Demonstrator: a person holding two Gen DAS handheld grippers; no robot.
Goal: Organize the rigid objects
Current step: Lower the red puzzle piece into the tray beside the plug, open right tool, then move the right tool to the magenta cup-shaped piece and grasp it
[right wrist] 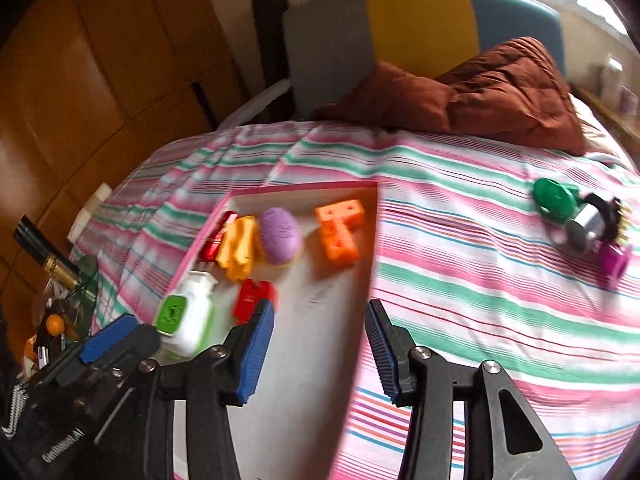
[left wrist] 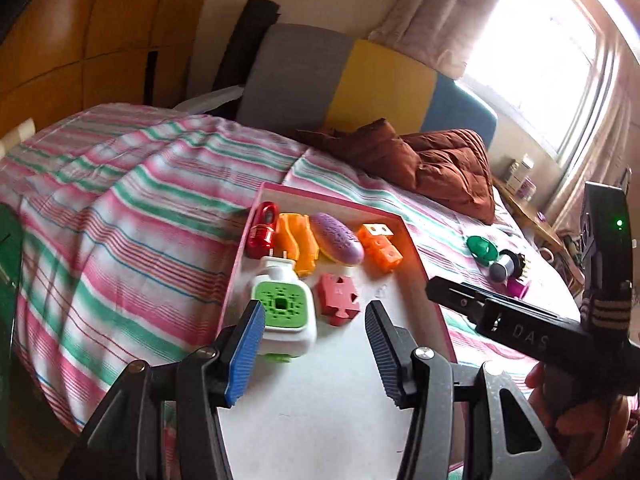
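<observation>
A pink-rimmed tray (left wrist: pixel 416 256) with a white floor lies on the striped bed. It holds a red bottle-like toy (left wrist: pixel 262 234), an orange curved piece (left wrist: pixel 298 244), a purple oval (left wrist: pixel 338 238), an orange block piece (left wrist: pixel 378 246), a red cross piece (left wrist: pixel 339 298) and a white-and-green plug (left wrist: pixel 282 312). My left gripper (left wrist: pixel 314 308) hovers open over the tray's near end, its left pad beside the plug and not pressing it. My right gripper (right wrist: pixel 319 308) is open over bare tray floor, with nothing between its pads. A green disc (right wrist: pixel 554 198), a silver cylinder (right wrist: pixel 586 222) and a magenta piece (right wrist: pixel 614 262) lie outside the tray on the bed.
A brown quilt (right wrist: pixel 480 92) is bunched at the grey, yellow and blue headboard (right wrist: pixel 420 20). Wooden wardrobe doors (right wrist: pixel 80 80) stand to the left. A cluttered side table (right wrist: pixel 56 320) sits by the bed's left edge. A bright window (left wrist: pixel 552 40) is at the right.
</observation>
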